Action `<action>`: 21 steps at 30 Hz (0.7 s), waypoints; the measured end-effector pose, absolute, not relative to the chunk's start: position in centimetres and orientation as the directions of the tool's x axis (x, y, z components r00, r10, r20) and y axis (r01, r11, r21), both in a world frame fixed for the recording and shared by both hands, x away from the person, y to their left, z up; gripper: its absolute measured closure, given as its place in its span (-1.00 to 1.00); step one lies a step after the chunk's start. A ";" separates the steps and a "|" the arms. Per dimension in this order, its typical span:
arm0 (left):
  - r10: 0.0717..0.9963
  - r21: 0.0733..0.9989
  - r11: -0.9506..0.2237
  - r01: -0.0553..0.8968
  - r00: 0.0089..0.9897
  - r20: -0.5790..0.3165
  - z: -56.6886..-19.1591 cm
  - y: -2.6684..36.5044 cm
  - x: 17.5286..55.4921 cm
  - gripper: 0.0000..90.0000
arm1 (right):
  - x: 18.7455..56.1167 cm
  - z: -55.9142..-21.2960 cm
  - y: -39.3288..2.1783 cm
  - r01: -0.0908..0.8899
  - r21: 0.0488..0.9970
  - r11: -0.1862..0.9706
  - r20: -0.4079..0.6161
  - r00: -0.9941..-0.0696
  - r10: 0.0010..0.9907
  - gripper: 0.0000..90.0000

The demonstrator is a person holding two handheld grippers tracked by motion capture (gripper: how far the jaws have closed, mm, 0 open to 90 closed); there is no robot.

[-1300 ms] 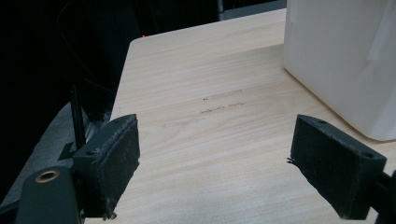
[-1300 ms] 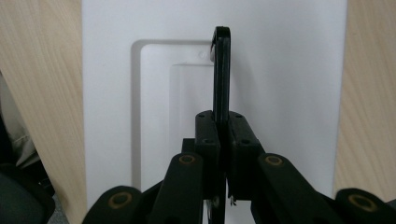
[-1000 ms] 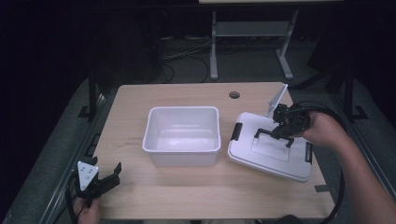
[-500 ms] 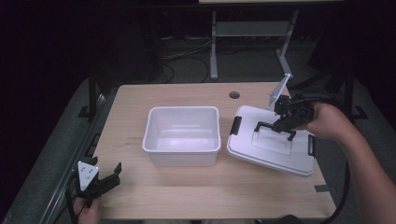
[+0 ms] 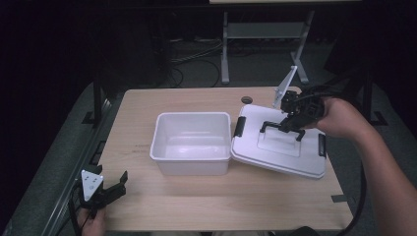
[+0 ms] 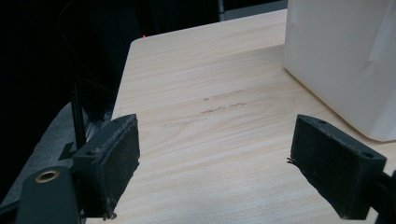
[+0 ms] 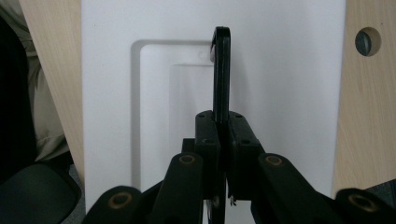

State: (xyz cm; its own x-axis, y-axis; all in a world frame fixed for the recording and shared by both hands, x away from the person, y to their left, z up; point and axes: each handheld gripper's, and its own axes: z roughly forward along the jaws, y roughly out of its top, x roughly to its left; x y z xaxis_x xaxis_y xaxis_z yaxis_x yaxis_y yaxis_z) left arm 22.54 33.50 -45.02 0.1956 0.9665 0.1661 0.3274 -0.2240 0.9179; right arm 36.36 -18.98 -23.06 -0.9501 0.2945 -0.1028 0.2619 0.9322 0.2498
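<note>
At desk's right edge: lid [image 5: 280,147] tilted, near side raised | right gripper [image 5: 290,119] fingers clamped on lid handle [image 7: 221,70], handle's long axis along them | bin [image 5: 192,142] lies left of lid | left gripper [image 5: 110,189] fingers wide, empty, near-left corner.

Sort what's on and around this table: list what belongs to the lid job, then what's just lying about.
In the job:
- white lid, tilted
- its black handle, clamped by the right gripper
- open white bin beside it

Just about:
- left gripper, open, idle at the table's near corner
- metal stand and cables behind
</note>
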 end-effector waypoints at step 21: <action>0.967 0.920 -0.220 0.324 0.196 0.162 -45.0 33.5 22.5 -0.67 | 37.8 -21.6 -13.0 0.173 0.261 0.950 -0.101 -0.973 0.205 0.88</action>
